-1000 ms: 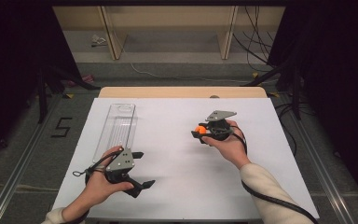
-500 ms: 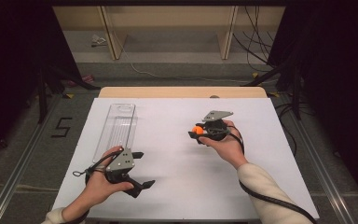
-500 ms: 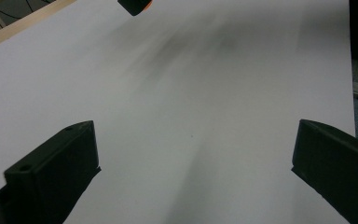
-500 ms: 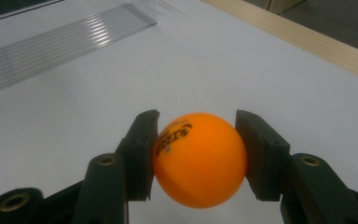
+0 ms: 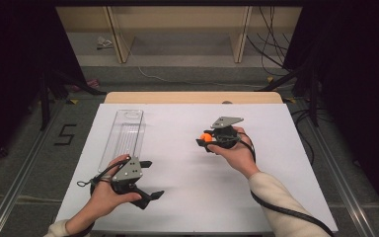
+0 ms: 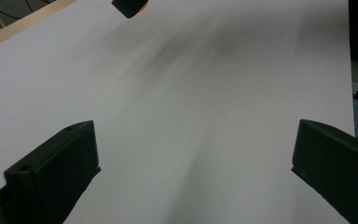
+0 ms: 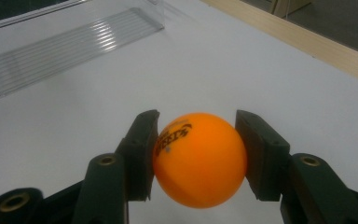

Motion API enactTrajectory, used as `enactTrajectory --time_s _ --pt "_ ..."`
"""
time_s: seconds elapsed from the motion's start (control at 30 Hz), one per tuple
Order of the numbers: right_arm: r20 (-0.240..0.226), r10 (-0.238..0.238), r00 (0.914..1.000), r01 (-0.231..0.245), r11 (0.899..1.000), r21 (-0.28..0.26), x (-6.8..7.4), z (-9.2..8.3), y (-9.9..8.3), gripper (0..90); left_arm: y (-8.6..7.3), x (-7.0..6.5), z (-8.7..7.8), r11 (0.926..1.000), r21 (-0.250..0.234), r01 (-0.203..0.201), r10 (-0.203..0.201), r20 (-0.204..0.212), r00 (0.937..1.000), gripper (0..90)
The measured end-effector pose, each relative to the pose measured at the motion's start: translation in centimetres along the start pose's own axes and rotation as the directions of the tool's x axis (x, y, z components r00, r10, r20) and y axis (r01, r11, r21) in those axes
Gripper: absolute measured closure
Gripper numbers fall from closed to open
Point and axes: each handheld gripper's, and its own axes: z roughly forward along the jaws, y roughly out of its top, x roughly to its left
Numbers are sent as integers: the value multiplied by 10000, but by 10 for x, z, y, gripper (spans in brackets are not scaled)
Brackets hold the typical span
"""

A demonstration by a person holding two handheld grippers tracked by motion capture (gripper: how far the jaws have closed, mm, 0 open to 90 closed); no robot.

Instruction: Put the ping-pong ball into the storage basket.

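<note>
My right gripper [image 7: 199, 161] is clamped on the ball [image 7: 199, 158], well right of the tray [image 5: 123, 136], probably for carrying there. My left gripper [image 5: 148, 180], jaws apart, waits beside the tray's near end.

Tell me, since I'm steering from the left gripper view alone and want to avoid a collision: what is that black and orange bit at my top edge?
Observer: The right gripper, its jaws shut on an orange ball.
Operator: Any marking on the ball?
Observer: Dark printed lettering on its upper left face, too small to read.
Operator: Anything else on the table?
Observer: A clear ribbed tray lies just beyond the left gripper, whose jaws stand open.
</note>
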Motion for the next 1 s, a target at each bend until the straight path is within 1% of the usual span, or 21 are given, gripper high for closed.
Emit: enactTrajectory --time_s 0.67,0.83,1.0 --pt "-110 -28 9999 28 10000 -16 4 4 4 516 0 0 0 10000 -8 -3 3 12 10000 0" --pt "-124 -119 9999 117 9998 -131 6 5 6 516 0 0 0 10000 -1 -3 3 16 10000 0" --pt "-176 -139 9997 137 9998 -125 8 6 8 516 0 0 0 10000 -9 3 -3 16 10000 0"
